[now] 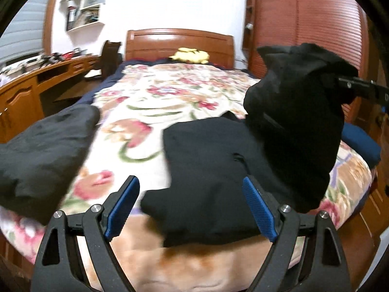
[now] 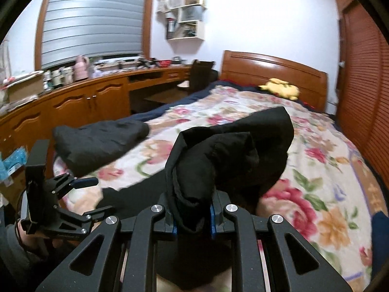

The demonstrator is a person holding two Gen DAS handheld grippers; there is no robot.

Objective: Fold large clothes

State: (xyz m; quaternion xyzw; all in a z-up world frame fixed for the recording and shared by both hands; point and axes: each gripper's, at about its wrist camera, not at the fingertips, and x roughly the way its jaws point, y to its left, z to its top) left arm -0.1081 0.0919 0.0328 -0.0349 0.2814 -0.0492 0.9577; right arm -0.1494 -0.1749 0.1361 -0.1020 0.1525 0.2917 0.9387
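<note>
R gripper (image 2: 193,221) is clamping a bunched edge of the black garment (image 1: 211,170), lifting it off the floral bedspread (image 2: 316,170); the rest is lying flat near the bed's foot. L gripper (image 1: 192,209) is hanging wide, holding nothing, just above the flat part.

Risks: thick wad may be slipping from the pads; one-point lift likely dragging and creasing the cloth.

Nearby: a second dark garment (image 1: 46,143) lying to the left, apart; yellow plush toy (image 1: 192,54) by the headboard. Nothing obstructing.
</note>
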